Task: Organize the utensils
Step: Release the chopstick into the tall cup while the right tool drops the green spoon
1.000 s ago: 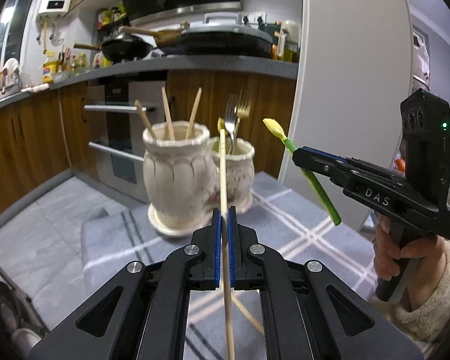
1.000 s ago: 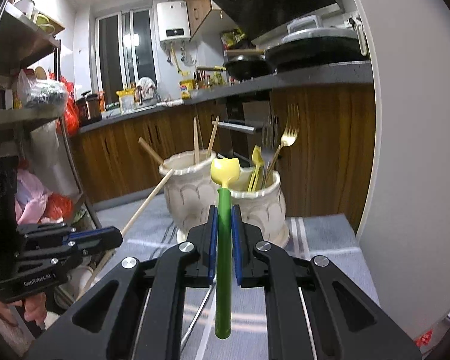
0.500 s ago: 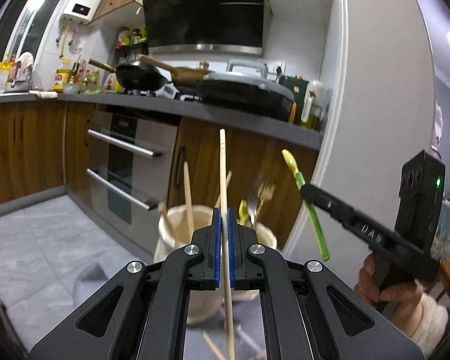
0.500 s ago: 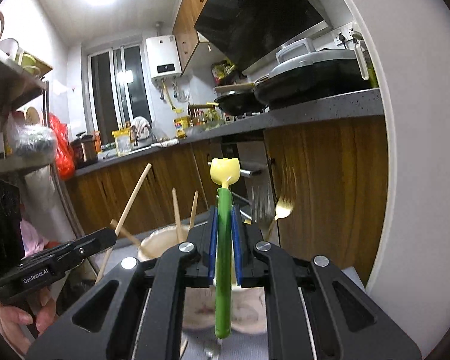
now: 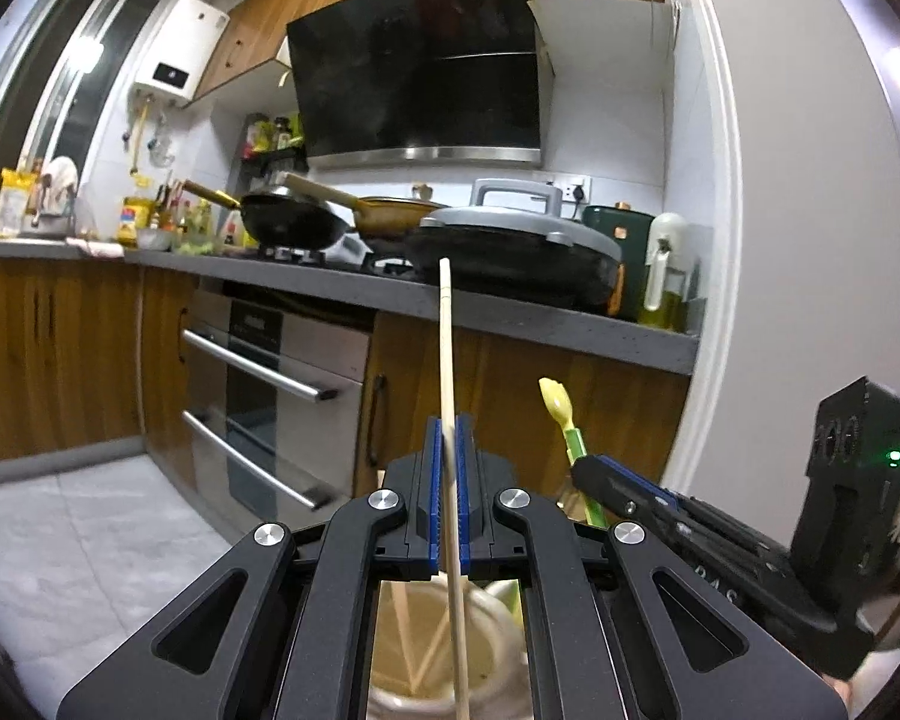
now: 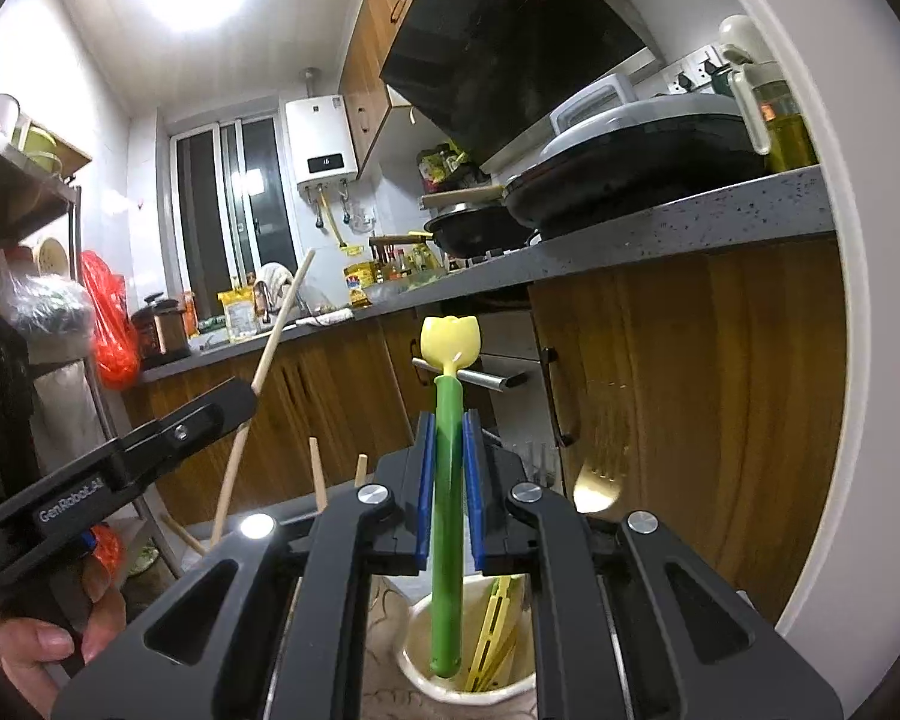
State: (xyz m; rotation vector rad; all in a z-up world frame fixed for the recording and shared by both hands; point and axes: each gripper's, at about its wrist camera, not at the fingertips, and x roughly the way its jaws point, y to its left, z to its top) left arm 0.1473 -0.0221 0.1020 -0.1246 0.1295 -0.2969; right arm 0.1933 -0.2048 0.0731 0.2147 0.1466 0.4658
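Wood first: I have a long wooden chopstick [image 5: 447, 372] pinched tight in my left gripper [image 5: 447, 495]. It stands nearly straight up, with its low end hanging over the big pale holder [image 5: 498, 660] where other sticks already lean. I think I hold it upright so it can slide in. My right gripper [image 6: 449, 492] squeezes the green spoon [image 6: 448, 480] with the yellow tulip top the same way, its bottom tip just inside the white cup [image 6: 426, 669] next to a yellow utensil [image 6: 492, 636]. Both rims sit right below me. The grippers are near each other, so I have little room sideways.
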